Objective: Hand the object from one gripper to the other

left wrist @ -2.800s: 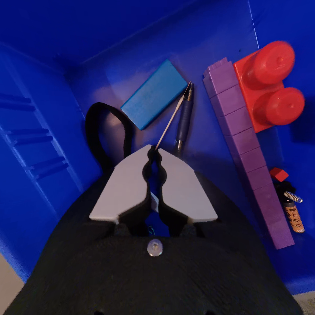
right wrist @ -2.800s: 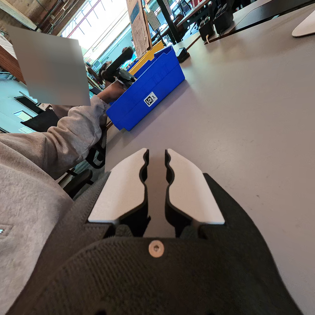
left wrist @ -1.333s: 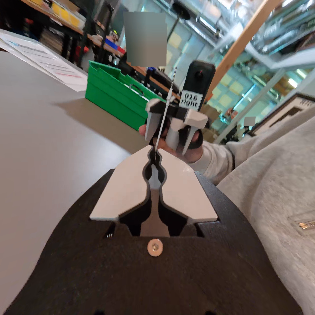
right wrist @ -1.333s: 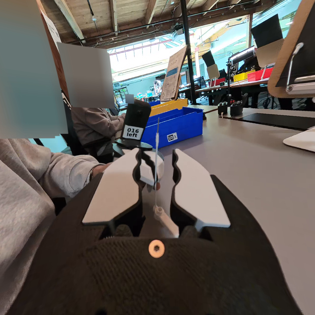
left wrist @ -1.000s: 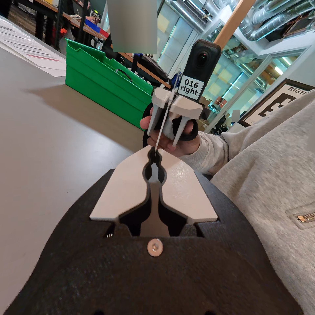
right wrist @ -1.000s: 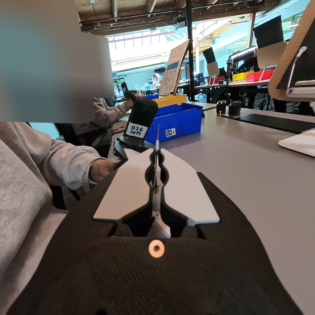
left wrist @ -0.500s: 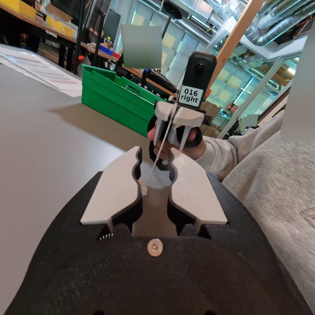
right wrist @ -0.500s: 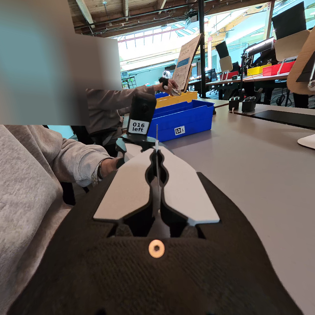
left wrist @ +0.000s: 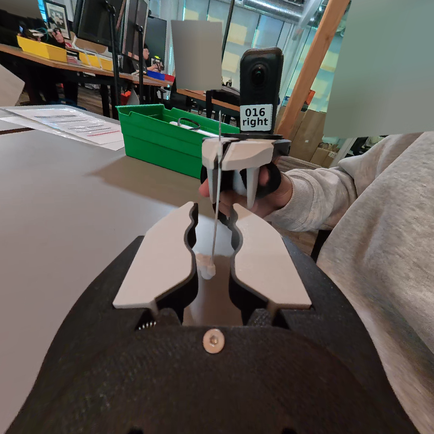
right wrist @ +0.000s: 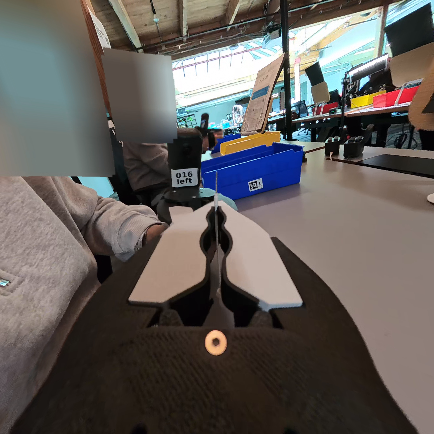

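Left gripper was spread wide, gripping nothing; the thin rod ran through the gap between its fingers, whitish lower end just beside the left one. Right gripper was clamped on the rod, tip sticking up past it. Farther off on the grey table: green bin, blue bin.

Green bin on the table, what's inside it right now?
In the green bin a dark ring lies on something white. The bin's front wall hides the rest.
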A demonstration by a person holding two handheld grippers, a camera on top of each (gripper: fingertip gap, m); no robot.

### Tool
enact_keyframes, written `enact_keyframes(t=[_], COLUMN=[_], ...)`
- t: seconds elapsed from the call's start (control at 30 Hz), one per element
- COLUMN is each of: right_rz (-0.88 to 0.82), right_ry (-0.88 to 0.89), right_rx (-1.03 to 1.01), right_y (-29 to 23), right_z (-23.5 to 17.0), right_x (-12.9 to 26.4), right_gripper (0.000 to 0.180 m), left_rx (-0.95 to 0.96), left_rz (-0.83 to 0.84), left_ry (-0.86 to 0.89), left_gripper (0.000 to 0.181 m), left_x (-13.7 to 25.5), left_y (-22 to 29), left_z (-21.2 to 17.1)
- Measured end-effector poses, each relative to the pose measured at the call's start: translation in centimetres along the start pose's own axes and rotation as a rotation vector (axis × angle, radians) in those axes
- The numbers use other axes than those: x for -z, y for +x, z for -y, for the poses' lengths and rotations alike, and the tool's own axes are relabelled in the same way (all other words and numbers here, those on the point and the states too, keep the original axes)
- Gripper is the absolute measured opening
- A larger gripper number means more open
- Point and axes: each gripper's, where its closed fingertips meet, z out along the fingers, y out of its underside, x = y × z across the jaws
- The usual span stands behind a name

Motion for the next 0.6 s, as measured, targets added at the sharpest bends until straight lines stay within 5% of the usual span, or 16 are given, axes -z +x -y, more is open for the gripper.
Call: enact_keyframes(t=[0.6], right_rz=[-0.041], right_ry=[0.148], right_rx=[0.029], right_y=[-1.1], right_z=[3.0], right_x=[0.8], right_gripper=[0.002], left_rx=[0.047], left_rz=[0.122], left_ry=[-0.263], left_gripper=[0.039], left_x=[-1.1], left_y=[-1.7], left_z=[-4.2])
